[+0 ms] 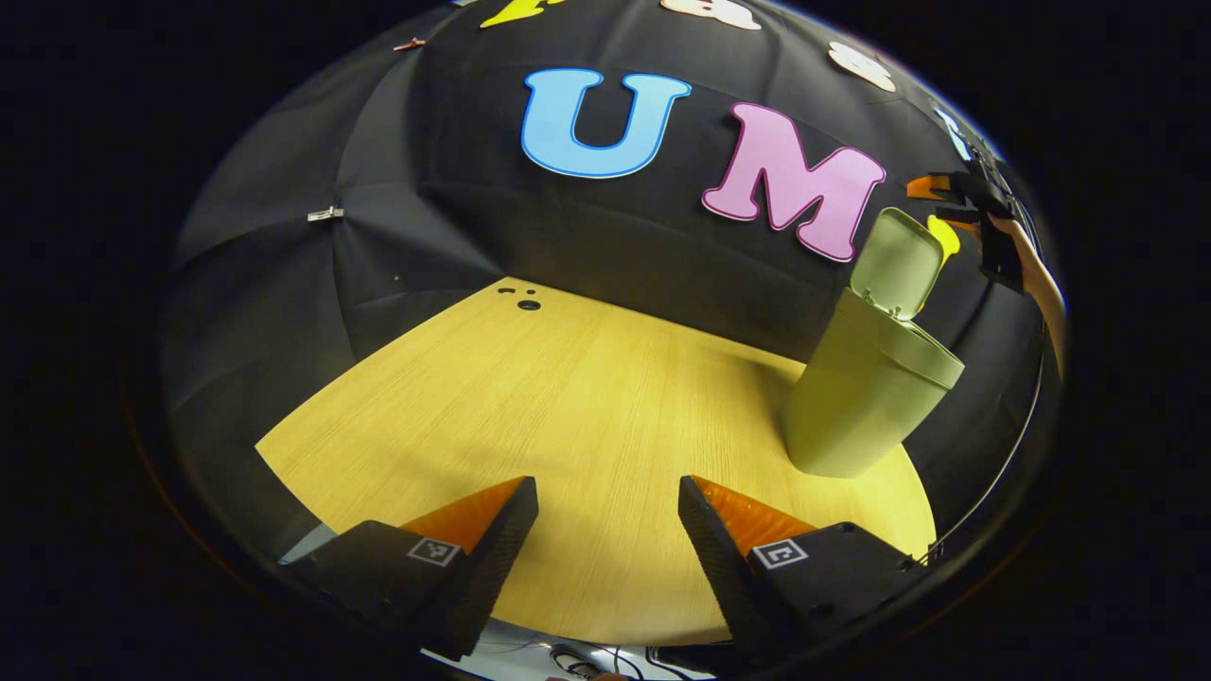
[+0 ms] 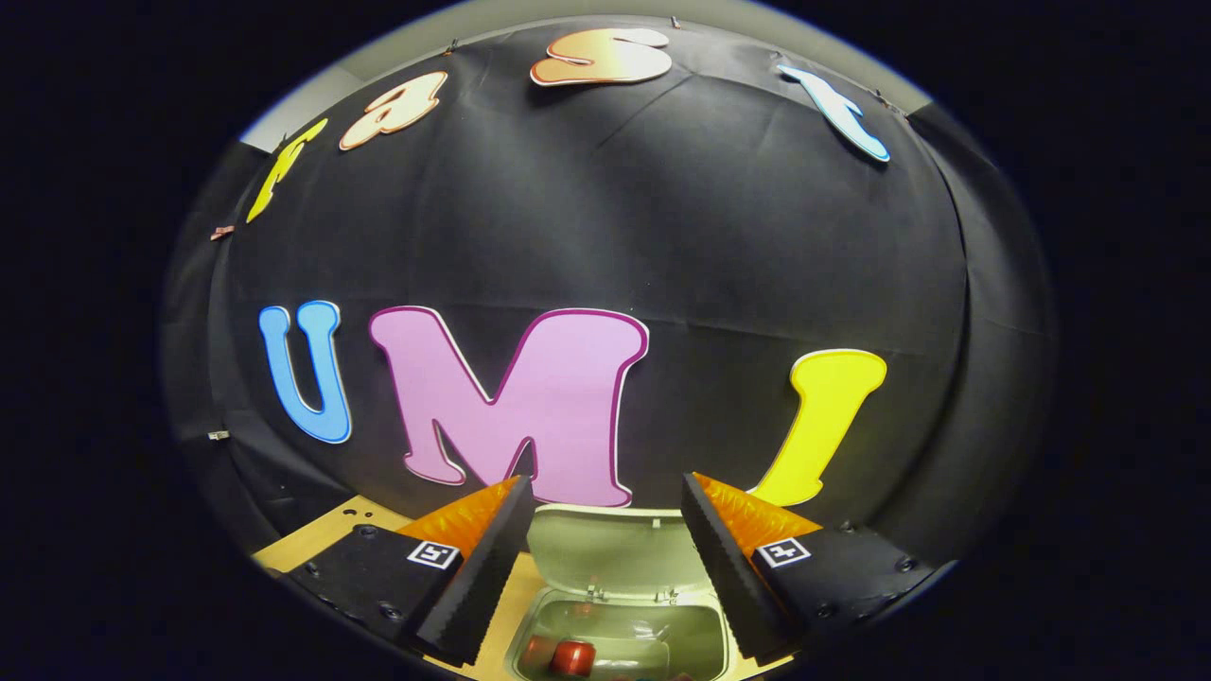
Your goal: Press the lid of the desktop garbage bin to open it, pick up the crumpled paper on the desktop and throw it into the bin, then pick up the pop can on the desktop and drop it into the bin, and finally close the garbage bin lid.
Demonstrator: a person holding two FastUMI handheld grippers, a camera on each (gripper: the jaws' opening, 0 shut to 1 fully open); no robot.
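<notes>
Pop can [image 2: 571, 657] in bin [image 2: 620, 636], below spread fingers [image 2: 473, 577].

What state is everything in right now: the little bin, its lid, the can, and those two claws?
Garbage bin: upright on the wooden table.
Lid: flipped up, open.
Pop can: lying inside the bin.
Left claw: open, holding nothing, over the table.
Right claw: open, holding nothing, above the bin's opening.
</notes>
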